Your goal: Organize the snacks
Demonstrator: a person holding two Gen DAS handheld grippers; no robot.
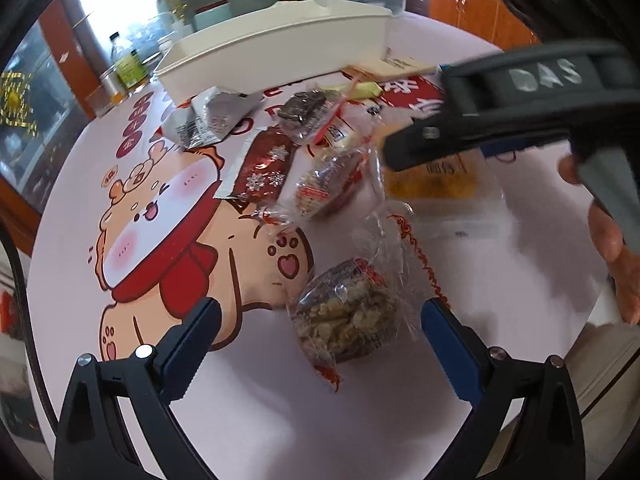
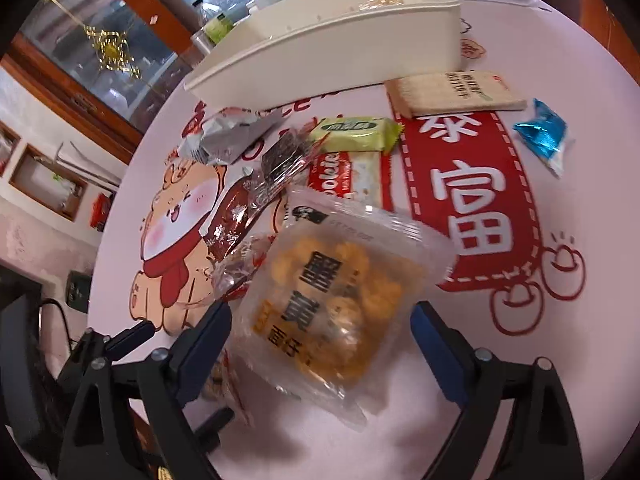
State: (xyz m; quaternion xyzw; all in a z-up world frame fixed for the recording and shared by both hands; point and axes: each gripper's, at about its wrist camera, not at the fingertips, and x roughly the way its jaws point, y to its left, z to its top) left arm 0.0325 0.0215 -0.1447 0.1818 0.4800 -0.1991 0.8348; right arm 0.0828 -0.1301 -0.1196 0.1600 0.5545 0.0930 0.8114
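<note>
Two hand-held tools hang over a pink printed surface [image 1: 248,412] strewn with wrapped snacks. In the left wrist view the left tool [image 1: 320,330] is released, its jaws spread wide. A clear-wrapped brown cake [image 1: 346,314] lies flat between them at lower centre, touching neither finger, its long axis running from upper left to lower right.

In the right wrist view the right tool [image 2: 322,332] is likewise released, jaws wide. A yellow packet [image 2: 340,300] sits between them at centre. Its long axis runs away from the camera; the pads look clear of it, though blur makes contact hard to judge.

Each tool seems nearest its own snack. The cream tray [image 2: 332,40], the likely destination, stands at upper centre, well beyond the pile. Its inside is mostly hidden by its wall. The right tool's fingertips are out of sight in the left view.
</note>
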